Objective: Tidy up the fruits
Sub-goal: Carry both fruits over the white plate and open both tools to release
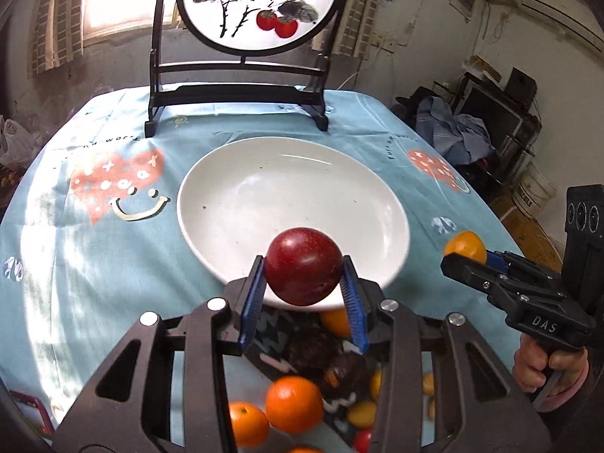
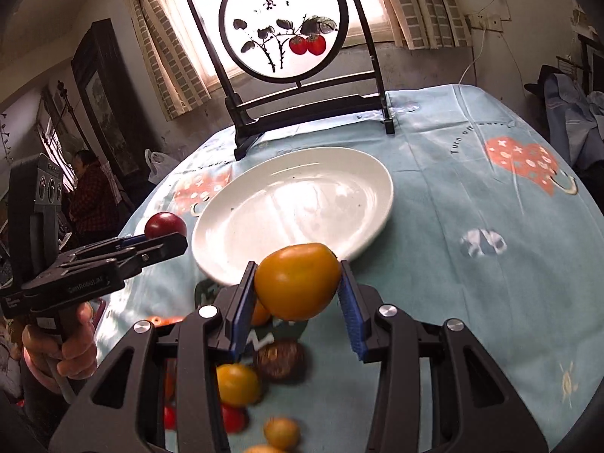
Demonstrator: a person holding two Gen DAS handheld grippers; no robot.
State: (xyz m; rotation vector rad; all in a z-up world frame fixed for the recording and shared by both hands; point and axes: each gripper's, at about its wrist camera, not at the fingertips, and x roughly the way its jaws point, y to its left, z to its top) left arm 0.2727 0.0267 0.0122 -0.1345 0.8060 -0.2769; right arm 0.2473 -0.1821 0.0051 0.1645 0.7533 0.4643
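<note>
Right up against the lens, the left gripper (image 1: 304, 277) is clamped on a dark red fruit (image 1: 304, 266), blue pads pressed to either flank, the fruit lifted clear of the tabletop (image 1: 94, 264). Over on the other side, same story: the right gripper (image 2: 298, 283) is closed on a yellow-orange fruit (image 2: 296, 281), carried in the air, no slack showing at the pads. And there's the target, the white plate (image 1: 211, 173), empty, lying straight ahead of both grippers and beyond the fingertips. From the left wrist view the red fruit hangs right over the plate's near rim, so the left hand looks the nearer of the two; the right gripper (image 1: 466, 264) sits off to the side of that rim, its fruit over the blue cloth and not yet over the plate. So the coming move, by my read, is forward and down for both, the left with almost nothing to travel, the right needing to come in sideways as well. The plate's long axis runs across the view, so there's room for two fruits side by side. Beneath the grippers the rest of the fruit (image 1: 292, 404) lies clustered on the cloth: oranges, small yellow ones, a couple of dark brown ones, a red one. The painted round screen (image 1: 260, 3) stands well behind the plate.
</note>
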